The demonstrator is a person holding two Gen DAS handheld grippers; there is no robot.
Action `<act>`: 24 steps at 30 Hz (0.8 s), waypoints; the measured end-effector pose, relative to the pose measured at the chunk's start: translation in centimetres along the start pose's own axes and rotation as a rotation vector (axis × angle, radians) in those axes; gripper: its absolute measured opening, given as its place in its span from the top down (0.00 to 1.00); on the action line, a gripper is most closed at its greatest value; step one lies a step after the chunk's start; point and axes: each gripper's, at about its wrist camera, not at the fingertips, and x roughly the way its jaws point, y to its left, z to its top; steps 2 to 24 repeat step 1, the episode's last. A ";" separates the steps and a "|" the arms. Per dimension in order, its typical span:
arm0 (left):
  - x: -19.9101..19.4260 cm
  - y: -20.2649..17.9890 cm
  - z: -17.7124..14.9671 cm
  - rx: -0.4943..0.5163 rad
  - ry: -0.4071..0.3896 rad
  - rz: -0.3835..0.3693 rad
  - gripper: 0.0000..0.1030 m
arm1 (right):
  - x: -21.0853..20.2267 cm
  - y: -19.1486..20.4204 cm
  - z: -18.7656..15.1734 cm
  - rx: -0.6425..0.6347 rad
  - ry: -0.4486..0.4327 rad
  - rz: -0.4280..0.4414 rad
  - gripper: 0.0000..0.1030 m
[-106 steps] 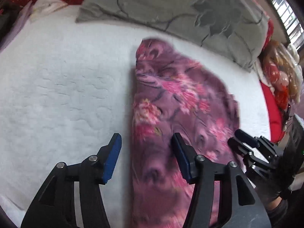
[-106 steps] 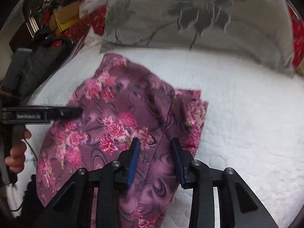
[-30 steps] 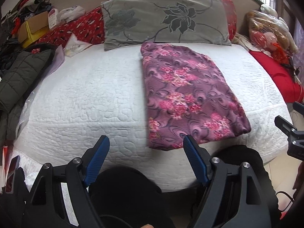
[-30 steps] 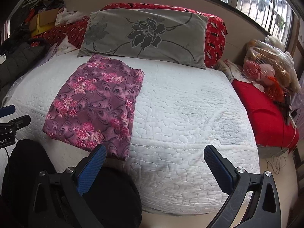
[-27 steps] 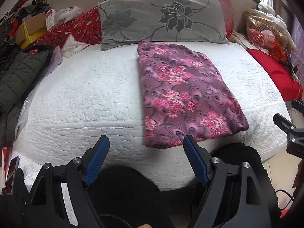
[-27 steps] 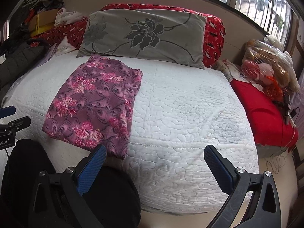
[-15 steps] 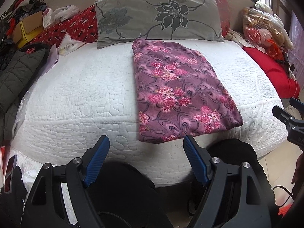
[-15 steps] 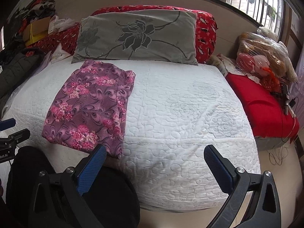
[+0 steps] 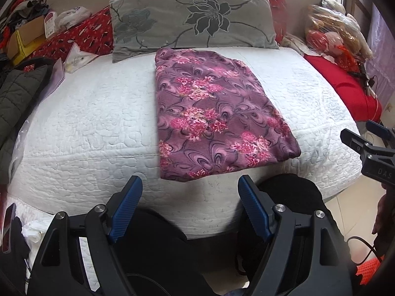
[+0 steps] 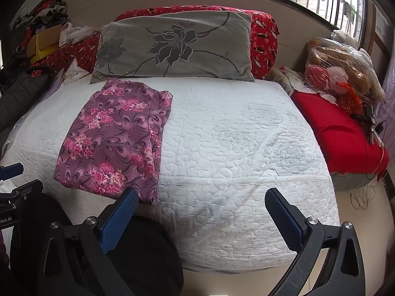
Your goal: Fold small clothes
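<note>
A purple garment with pink flowers (image 9: 212, 116) lies folded into a long flat rectangle on the white quilted bed (image 9: 93, 123); its near end hangs slightly over the bed's front edge. It also shows in the right wrist view (image 10: 116, 135), with a narrower folded strip along its right side. My left gripper (image 9: 190, 192) is open and empty, held back off the bed, just below the garment's near end. My right gripper (image 10: 201, 204) is open wide and empty, in front of the bed's edge, to the right of the garment. The right gripper's tip shows in the left wrist view (image 9: 363, 138).
A grey flowered pillow (image 10: 172, 46) and a red patterned cushion (image 10: 264, 34) lie at the head of the bed. A dark jacket (image 9: 17, 93) and boxes lie left. A red cushion (image 10: 338, 133) and bagged soft toys (image 10: 338, 66) sit right. The person's dark-clothed knees (image 10: 138, 254) are below.
Both grippers have let go of the garment, opened wide and drawn back from the bed. In the last second they drifted a little; the folded garment has stayed in place.
</note>
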 end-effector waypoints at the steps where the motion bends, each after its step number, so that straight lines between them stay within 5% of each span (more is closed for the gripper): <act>1: 0.0 0.0 0.0 -0.003 0.002 0.001 0.22 | 0.1 -0.1 0.0 0.004 0.005 0.000 0.00; 24: 0.0 0.0 0.0 -0.003 0.002 0.001 0.22 | 0.1 -0.1 0.0 0.004 0.005 0.000 0.00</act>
